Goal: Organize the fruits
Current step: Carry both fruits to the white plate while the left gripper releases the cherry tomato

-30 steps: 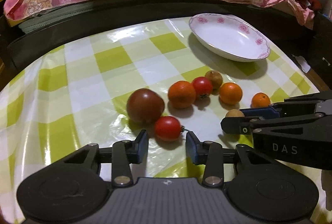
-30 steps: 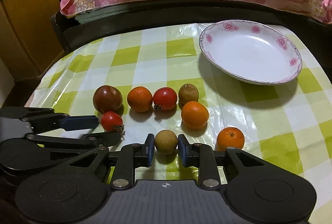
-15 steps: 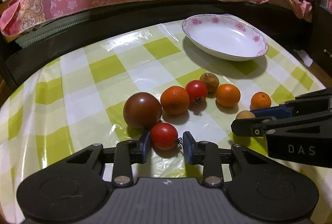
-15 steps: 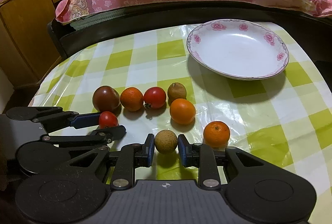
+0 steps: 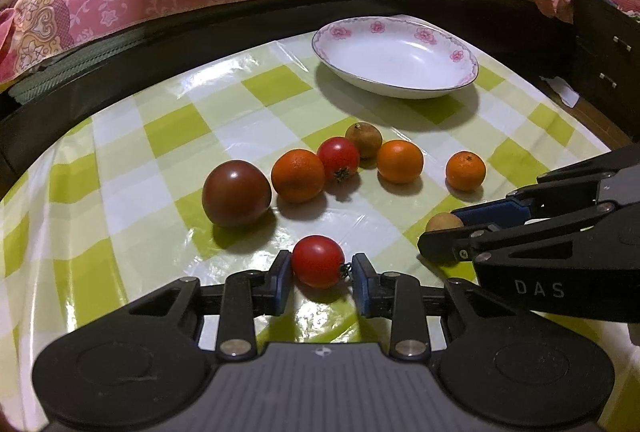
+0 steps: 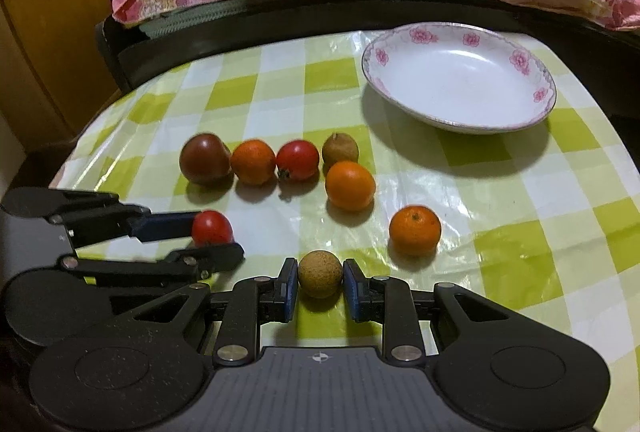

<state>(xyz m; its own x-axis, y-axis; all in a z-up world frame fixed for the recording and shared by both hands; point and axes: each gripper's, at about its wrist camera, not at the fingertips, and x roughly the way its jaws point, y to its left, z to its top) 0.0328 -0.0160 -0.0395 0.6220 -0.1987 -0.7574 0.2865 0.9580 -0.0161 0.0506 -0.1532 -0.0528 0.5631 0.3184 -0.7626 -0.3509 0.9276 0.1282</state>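
Both grippers sit low on my checked tablecloth. On my left gripper one pad touches the small red tomato; its stalk end meets the other. My right gripper clamps a round tan fruit. Beyond lie a dark tomato, oranges and another tomato in a loose row, well short of the flowered dish.

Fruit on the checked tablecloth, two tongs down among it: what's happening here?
A person works two handheld tongs. The left tongs are shut on a small red tomato; the right tongs are shut on a tan longan-like fruit. Both fruits sit on the tablecloth. The flowered dish holds nothing.
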